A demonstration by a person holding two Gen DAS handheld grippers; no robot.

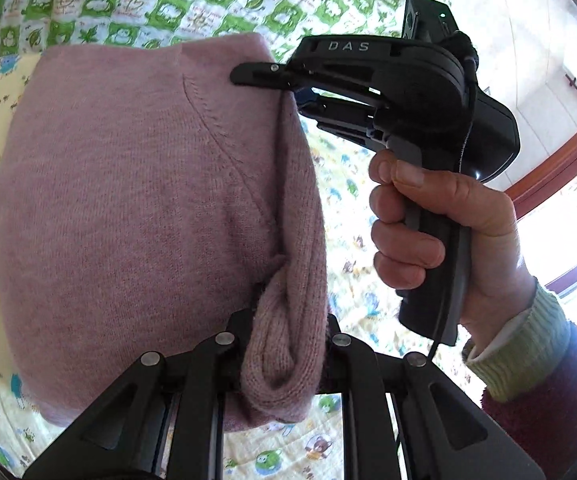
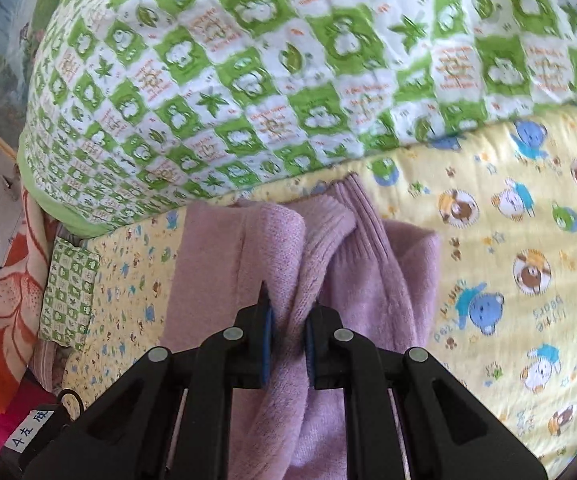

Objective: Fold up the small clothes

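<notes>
A pink knitted sweater (image 1: 128, 200) hangs folded between both grippers over the bed. At the bottom of the left wrist view, my left gripper (image 1: 288, 332) is shut on a bunched edge of the sweater. Higher up in that view, a hand (image 1: 440, 220) holds my right gripper (image 1: 276, 86), shut on the same side edge of the sweater. In the right wrist view, the right gripper (image 2: 290, 316) pinches a thick fold of the sweater (image 2: 368, 272) between its blue pads. The rest of the sweater drapes onto the sheet beyond it.
A yellow bear-print sheet (image 2: 508, 240) covers the bed. A bulky green-and-white checked quilt (image 2: 288, 60) lies along the far side. A small green checked cushion (image 2: 70, 292) and an orange floral blanket (image 2: 4, 300) sit at the left edge. A wood-framed window (image 1: 560, 184) is on the right.
</notes>
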